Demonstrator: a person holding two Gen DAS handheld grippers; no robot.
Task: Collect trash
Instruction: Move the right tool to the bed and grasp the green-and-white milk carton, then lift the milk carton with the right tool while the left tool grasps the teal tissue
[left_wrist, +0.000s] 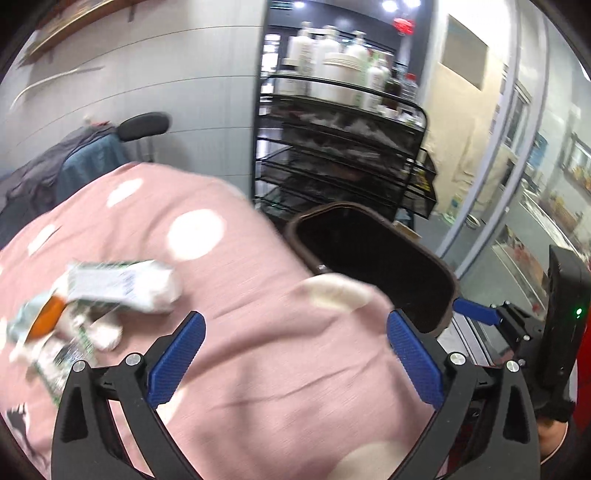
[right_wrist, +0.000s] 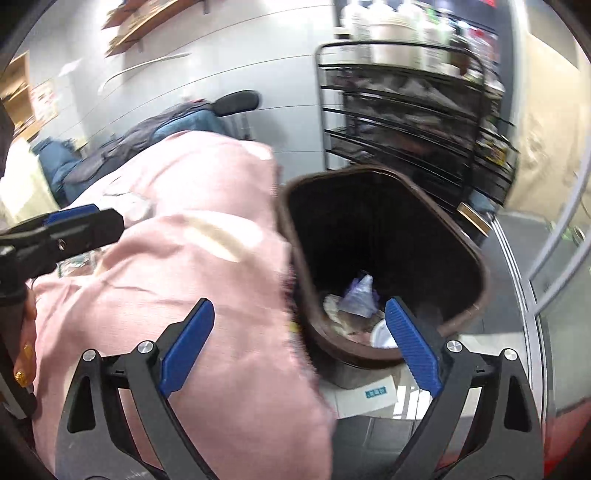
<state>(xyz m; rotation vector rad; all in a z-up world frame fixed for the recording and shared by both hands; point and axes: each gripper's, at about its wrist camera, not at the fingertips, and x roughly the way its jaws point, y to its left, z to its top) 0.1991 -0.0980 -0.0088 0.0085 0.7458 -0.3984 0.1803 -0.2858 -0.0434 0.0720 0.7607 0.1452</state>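
A pile of trash (left_wrist: 92, 299), white and green wrappers with an orange piece, lies on the pink dotted cloth (left_wrist: 229, 350) at the left of the left wrist view. My left gripper (left_wrist: 295, 328) is open and empty above the cloth, to the right of the pile. A brown trash bin (right_wrist: 476, 258) stands beside the cloth's edge and also shows in the left wrist view (left_wrist: 443, 269). It holds a purple wrapper (right_wrist: 360, 295) and white scraps. My right gripper (right_wrist: 299, 317) is open and empty, just above the bin's near rim. The left gripper (right_wrist: 85, 221) shows at the far left there.
A black wire rack (left_wrist: 343, 155) with white bottles (left_wrist: 332, 55) stands behind the bin. A chair with blue and grey clothes (left_wrist: 74, 162) is behind the cloth. A white paper with a blue label (right_wrist: 369, 395) lies on the floor by the bin. Glass doors (left_wrist: 535, 184) are at right.
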